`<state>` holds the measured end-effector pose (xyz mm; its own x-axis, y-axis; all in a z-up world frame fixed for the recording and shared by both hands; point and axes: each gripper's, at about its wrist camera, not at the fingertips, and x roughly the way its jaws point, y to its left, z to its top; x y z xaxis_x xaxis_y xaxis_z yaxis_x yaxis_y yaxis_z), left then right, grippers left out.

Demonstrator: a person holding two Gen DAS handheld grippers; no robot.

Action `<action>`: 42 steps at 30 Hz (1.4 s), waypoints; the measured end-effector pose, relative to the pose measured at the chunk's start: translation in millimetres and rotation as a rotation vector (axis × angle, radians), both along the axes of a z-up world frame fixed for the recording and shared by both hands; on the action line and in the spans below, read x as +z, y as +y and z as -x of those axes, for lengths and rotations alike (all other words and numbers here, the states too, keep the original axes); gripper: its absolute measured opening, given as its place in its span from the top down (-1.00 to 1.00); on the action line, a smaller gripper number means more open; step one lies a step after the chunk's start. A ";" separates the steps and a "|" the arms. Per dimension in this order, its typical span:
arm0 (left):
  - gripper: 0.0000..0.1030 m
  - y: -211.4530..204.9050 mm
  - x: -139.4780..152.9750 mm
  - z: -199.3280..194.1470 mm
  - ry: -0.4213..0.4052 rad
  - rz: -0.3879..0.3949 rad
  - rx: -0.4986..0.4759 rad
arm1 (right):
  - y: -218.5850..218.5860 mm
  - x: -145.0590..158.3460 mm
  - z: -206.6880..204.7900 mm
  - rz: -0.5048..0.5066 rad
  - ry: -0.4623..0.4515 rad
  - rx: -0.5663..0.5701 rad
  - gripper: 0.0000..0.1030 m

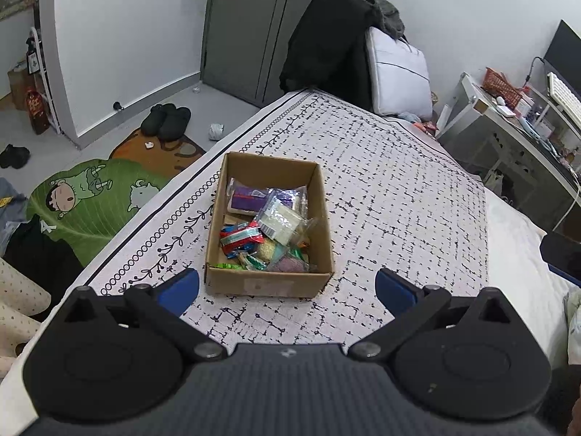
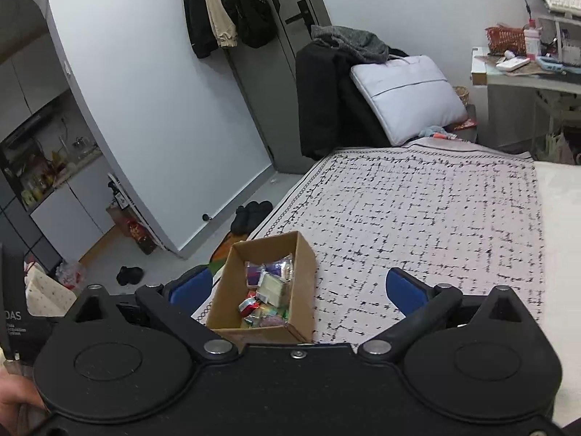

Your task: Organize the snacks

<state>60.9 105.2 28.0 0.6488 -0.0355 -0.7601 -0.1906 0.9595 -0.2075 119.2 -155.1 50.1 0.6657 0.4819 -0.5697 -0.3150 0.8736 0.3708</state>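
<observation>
- The bed with its white cover printed in a black broken-grid pattern (image 1: 399, 181) fills the space in front of me, and nothing loose lies on the part of it I can see.
- The open brown cardboard box (image 1: 268, 283) sits on that cover near its bordered edge, just ahead of my left claw (image 1: 287, 287).
- Inside the box the wrapped snacks (image 1: 265, 225) lie heaped: a purple packet at the far end, a clear pack of pale blocks in the middle, red, blue and green wrappers nearest me.
- My left claw is spread wide and holds nothing; the box lies between its blue pads.
- My right claw (image 2: 314, 290) is likewise spread and holds nothing, with the box (image 2: 305, 265) toward its left pad.
- I judge the gathering done or nearly so; next I should check the cover for strays.
</observation>
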 end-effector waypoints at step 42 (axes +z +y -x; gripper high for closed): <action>-0.99 -44.9 21.3 44.6 -0.051 -0.087 -0.023 | -46.8 -5.1 41.1 0.031 -0.031 0.014 -1.00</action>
